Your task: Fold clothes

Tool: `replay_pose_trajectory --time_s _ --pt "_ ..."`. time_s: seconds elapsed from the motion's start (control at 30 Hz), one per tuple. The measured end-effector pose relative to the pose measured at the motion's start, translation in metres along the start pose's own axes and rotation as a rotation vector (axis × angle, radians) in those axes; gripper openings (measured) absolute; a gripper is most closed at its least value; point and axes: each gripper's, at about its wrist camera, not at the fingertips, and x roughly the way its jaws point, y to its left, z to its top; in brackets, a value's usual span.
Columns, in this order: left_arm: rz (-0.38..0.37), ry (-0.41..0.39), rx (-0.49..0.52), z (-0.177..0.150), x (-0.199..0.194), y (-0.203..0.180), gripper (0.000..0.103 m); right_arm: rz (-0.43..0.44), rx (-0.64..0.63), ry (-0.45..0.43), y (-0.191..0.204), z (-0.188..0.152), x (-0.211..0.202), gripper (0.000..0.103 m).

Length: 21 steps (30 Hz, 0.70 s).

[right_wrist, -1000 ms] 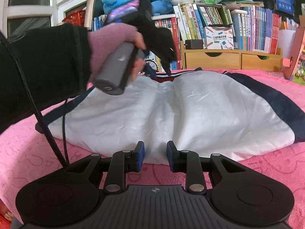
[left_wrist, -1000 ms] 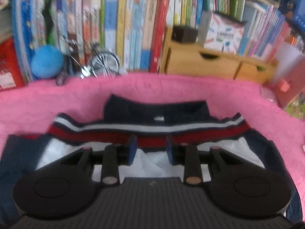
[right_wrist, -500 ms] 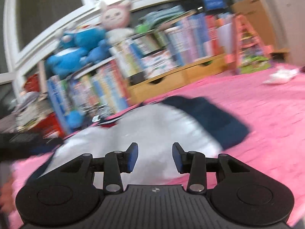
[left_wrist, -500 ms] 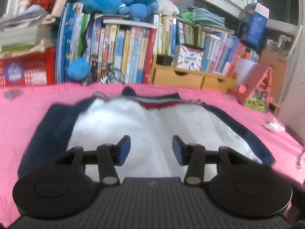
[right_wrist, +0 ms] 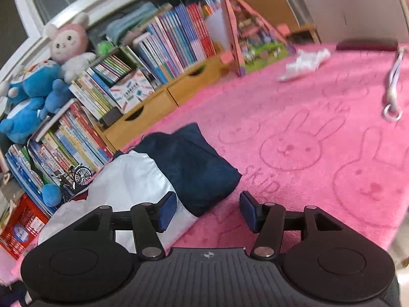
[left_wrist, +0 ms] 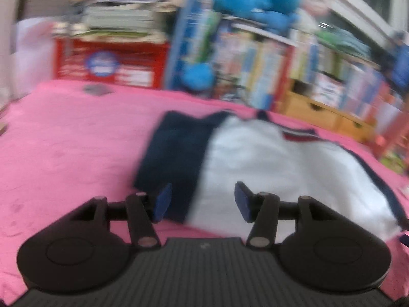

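A white garment point(left_wrist: 276, 168) with navy sleeves and a red-striped collar lies flat on the pink blanket point(left_wrist: 64, 140). In the left wrist view my left gripper point(left_wrist: 202, 202) hovers over its near edge, where the navy left sleeve point(left_wrist: 173, 158) meets the white body. Its jaws are opening and nothing is pinched between the blue pads. In the right wrist view my right gripper point(right_wrist: 208, 211) hangs above the near corner of the navy right sleeve point(right_wrist: 196, 168), beside the white body point(right_wrist: 127, 186). Those jaws are opening too, with no cloth gripped.
Bookshelves point(right_wrist: 173, 41), wooden drawers point(right_wrist: 150, 110) and plush toys point(right_wrist: 28, 107) line the far side of the blanket. A red crate point(left_wrist: 112, 64) stands at the left. A crumpled white tissue point(right_wrist: 304, 64) and a white cord point(right_wrist: 393, 84) lie on the blanket at the right.
Both grippers have pulled back from the garment's collar and middle toward its near corners, left gripper leftward, right gripper rightward. Both sets of jaws have widened. The hand seen earlier is out of view.
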Motion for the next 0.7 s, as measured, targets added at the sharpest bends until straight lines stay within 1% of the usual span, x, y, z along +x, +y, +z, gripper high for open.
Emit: replay_pose_trajectory --time_s 0.07,0.13,0.23,0.33,0.37,0.43,0.47,0.5,0.53,0.6,0.67,0.7 --pt "0.025 -0.004 -0.031 -0.001 -0.001 0.014 0.053 0.037 0.041 0.034 -0.003 0.007 0.010 0.057" --pt "0.038 -0.006 -0.050 -0.002 -0.001 0.024 0.054 0.095 0.100 0.078 -0.009 0.015 0.022 0.057" --pt "0.039 -0.009 -0.062 -0.003 0.001 0.030 0.054 0.152 0.174 0.113 -0.015 0.024 0.036 0.057" --pt "0.028 -0.007 -0.067 -0.007 0.002 0.033 0.056 0.162 0.182 0.125 -0.010 0.028 0.048 0.057" --pt "0.023 -0.006 -0.071 -0.008 0.002 0.034 0.059 0.161 0.171 0.124 -0.006 0.028 0.051 0.057" --pt "0.013 0.010 -0.099 -0.009 0.005 0.039 0.059 0.149 0.135 0.118 0.004 0.028 0.056 0.056" --pt "0.011 0.015 -0.112 -0.009 0.006 0.041 0.059 0.127 0.102 0.118 0.010 0.028 0.058 0.050" --pt "0.011 0.019 -0.125 -0.010 0.007 0.044 0.059 0.101 0.068 0.120 0.017 0.028 0.060 0.040" --pt "0.011 0.017 -0.131 -0.010 0.006 0.047 0.059 0.076 0.031 0.119 0.023 0.028 0.061 0.037" --pt "0.015 0.002 -0.135 -0.010 0.004 0.052 0.059 0.028 -0.044 0.115 0.037 0.027 0.061 0.020" --pt "0.018 -0.012 -0.152 -0.008 0.000 0.059 0.059 0.011 -0.152 0.071 0.061 0.025 0.054 0.013" --pt "0.016 -0.017 -0.165 -0.008 -0.001 0.064 0.059 0.005 -0.208 0.046 0.075 0.024 0.050 0.012"
